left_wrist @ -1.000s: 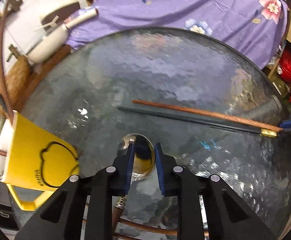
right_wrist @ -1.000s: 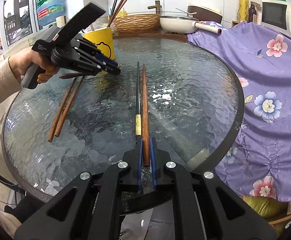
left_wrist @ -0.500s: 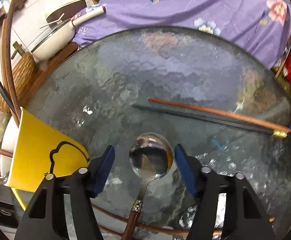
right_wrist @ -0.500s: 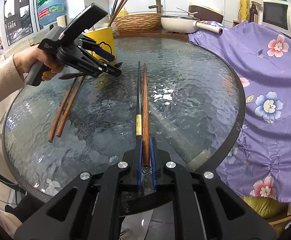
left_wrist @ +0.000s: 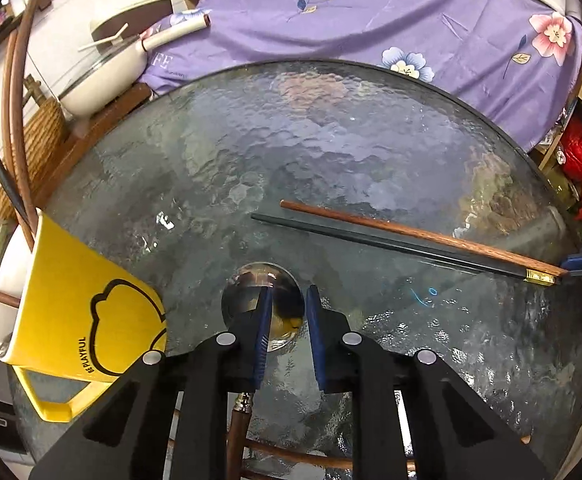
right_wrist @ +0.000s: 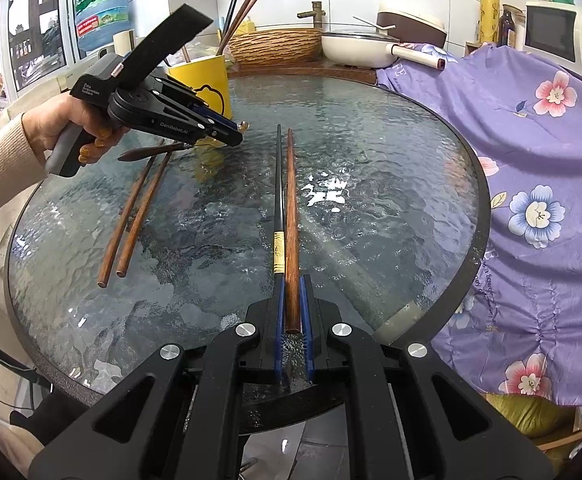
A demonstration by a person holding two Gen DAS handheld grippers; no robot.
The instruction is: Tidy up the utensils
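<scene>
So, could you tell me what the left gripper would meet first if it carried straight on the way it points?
Most likely the metal spoon: the left gripper, whose jaws have just been closing, sits over its bowl, pointing steeply down at the glass table. Depth is unclear; contact may already exist.

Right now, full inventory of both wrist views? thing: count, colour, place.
spoon: 1, steel bowl, wooden handle; between the left gripper's pads, which have just been closing
chopsticks in right gripper: 2, one black, one brown; side by side, far ends over the glass
loose chopsticks: 2, brown; on glass, left side in the right wrist view
mug: 1, yellow; far-left table edge, holds chopsticks
table: 1, round textured glass
cloth: 1, purple floral; right of table
pan: 1, cream; counter behind
basket: 1, woven brown; counter
microwave: 1, white; far right
water jug: 1, blue; far left
left gripper: black, blue pads
right gripper: shut on chopsticks
hand: holds left gripper
</scene>
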